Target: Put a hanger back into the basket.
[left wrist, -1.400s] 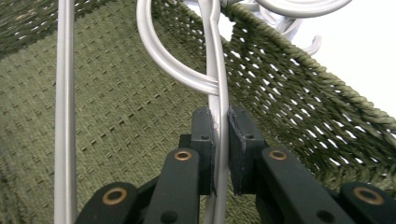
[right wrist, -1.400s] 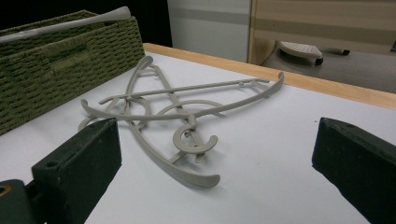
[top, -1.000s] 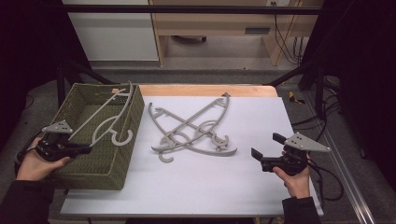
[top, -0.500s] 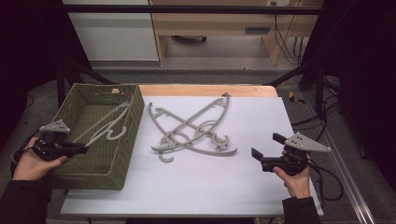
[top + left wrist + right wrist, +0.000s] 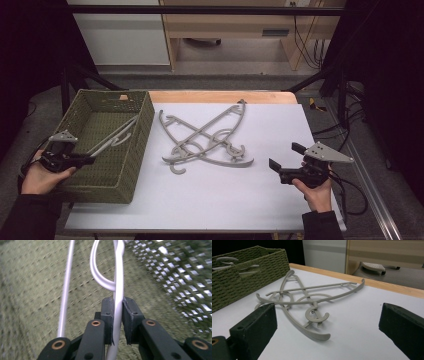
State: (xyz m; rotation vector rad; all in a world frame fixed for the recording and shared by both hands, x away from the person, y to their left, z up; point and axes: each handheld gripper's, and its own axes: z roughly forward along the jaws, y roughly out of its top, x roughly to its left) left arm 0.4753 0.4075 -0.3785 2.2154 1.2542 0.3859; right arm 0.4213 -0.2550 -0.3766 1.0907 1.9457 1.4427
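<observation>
A grey plastic hanger [image 5: 112,137] slants down into the green woven basket [image 5: 145,125] at the table's left. My left gripper [image 5: 90,159] is shut on its lower end from over the basket's near-left rim. In the left gripper view the jaws [image 5: 117,305] pinch the hanger's pale bar [image 5: 118,277] just above the basket floor [image 5: 32,277]. Two more grey hangers [image 5: 205,140] lie crossed on the white table top. My right gripper [image 5: 286,156] stands open at the right, pointing towards them with nothing between its fingers. The right gripper view has those hangers [image 5: 312,300] ahead of the gripper [image 5: 328,315].
The basket [image 5: 242,287] stands left of the crossed hangers in the right gripper view, with the held hanger's hook [image 5: 227,260] showing above its rim. A wooden strip [image 5: 220,96] edges the table's far side. Bare white surface [image 5: 210,195] lies in front of the hangers.
The held hanger has gone from propped over the basket's rim to lower inside the basket, as my left gripper drew back a little. The right gripper has stayed put.
</observation>
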